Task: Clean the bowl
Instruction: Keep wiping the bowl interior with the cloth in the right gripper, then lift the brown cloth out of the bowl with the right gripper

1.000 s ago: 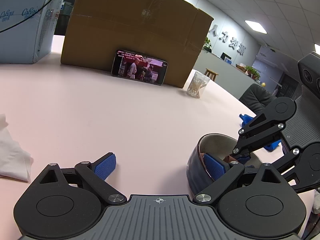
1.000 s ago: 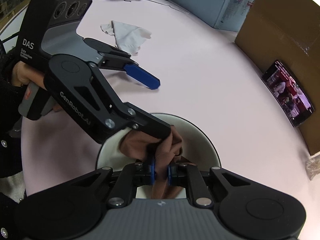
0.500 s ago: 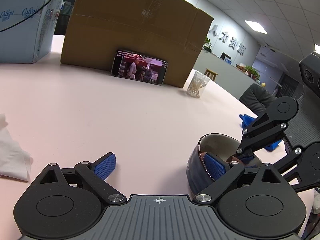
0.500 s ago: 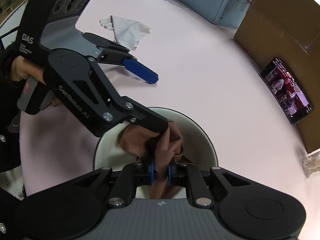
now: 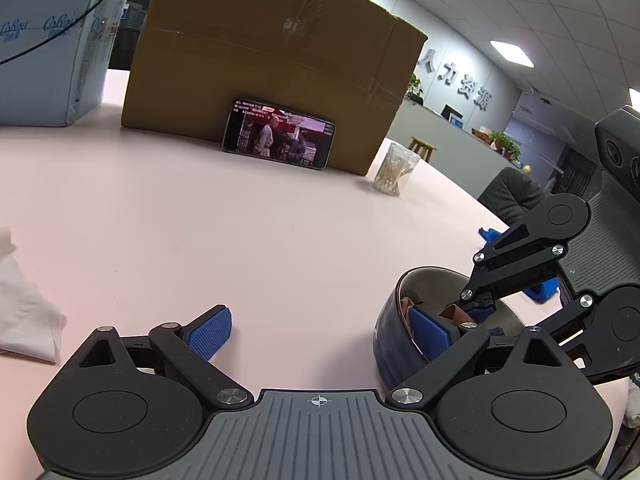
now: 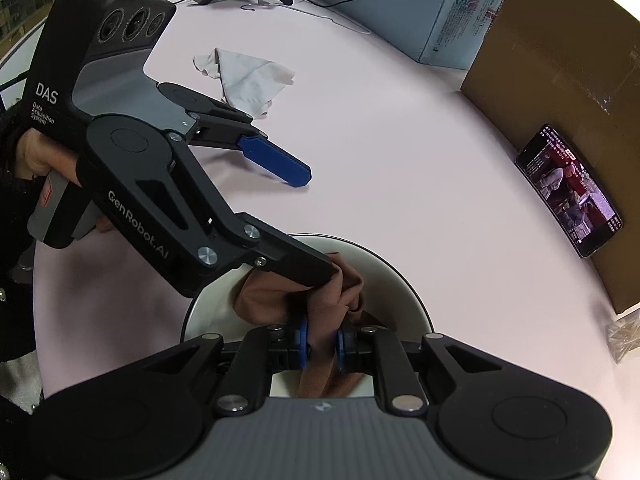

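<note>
**Cloth in the bowl, between parting jaws**

Lettering "DAS" and "GenRobot.AI" marks the left gripper [image 6: 306,220], jaws wide, one finger inside the bowl [image 6: 404,288] on the pink table [image 6: 400,160]. The right gripper [image 6: 322,346] pinches the brown cloth [image 6: 320,300], its jaws opening. Nearby: phone [image 5: 279,139], cardboard box [image 5: 272,60], "CoRou" cartons [image 5: 44,40].

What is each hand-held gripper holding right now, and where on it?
The right hand-held gripper, jaws opening, has a bunched fold of the brown cloth between its pads. The left hand-held gripper grips nothing: one finger is inside the bowl.
</note>
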The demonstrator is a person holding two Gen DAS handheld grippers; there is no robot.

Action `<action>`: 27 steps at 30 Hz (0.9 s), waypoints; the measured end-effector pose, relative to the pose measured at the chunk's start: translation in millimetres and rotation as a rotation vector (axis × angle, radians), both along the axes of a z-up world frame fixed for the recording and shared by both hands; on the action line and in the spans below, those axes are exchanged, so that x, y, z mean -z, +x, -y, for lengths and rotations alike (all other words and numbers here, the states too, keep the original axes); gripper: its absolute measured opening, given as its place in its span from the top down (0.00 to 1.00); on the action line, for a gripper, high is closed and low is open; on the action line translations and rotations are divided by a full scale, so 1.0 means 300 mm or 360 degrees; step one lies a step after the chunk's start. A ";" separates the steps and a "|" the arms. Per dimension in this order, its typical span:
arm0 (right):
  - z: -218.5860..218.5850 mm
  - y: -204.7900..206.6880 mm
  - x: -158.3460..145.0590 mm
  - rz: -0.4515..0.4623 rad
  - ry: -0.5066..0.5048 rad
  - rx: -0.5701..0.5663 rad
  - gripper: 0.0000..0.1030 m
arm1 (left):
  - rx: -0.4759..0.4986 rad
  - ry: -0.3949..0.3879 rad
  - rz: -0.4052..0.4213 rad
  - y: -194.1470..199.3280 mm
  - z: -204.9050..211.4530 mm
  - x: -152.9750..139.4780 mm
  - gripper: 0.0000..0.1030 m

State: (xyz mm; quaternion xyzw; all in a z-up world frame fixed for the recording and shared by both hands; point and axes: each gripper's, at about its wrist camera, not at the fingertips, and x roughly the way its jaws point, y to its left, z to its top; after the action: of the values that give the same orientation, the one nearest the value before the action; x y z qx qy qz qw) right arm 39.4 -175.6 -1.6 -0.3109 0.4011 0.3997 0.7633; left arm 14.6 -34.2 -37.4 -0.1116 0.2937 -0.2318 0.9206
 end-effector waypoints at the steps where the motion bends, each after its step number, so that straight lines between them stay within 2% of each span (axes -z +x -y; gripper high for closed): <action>1: 0.002 0.001 0.000 -0.0008 0.0009 -0.0003 0.82 | 0.0000 0.0000 0.0000 0.000 0.000 0.000 0.06; 7: 0.034 0.010 0.009 -0.0034 0.0121 0.0028 0.79 | -0.0001 0.0000 -0.0001 0.001 -0.002 0.000 0.06; 11: 0.057 0.004 0.013 -0.0008 0.0149 0.0033 0.91 | 0.0000 -0.0001 -0.0001 0.000 -0.002 0.000 0.06; 16: 0.091 -0.016 -0.009 0.0097 0.0214 0.0061 0.92 | 0.0001 -0.0001 0.0000 -0.002 -0.003 -0.002 0.06; 20: 0.165 -0.041 -0.049 0.0239 0.0386 0.0150 0.92 | 0.0002 -0.0001 0.0000 -0.002 -0.003 -0.002 0.06; 24: 0.230 -0.097 -0.064 0.0446 0.0575 0.0276 0.92 | 0.0002 -0.0002 0.0000 -0.001 -0.003 -0.002 0.06; 27: 0.279 -0.165 -0.054 0.0630 0.0698 0.0436 0.92 | 0.0003 -0.0003 -0.0001 -0.001 -0.003 -0.002 0.06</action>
State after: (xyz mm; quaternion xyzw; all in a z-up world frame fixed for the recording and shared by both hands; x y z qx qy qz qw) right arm -10.2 -259.5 14.5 -0.1540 0.1873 0.3018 0.9220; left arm 14.5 -33.3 -36.9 -0.1122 0.2938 -0.2328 0.9203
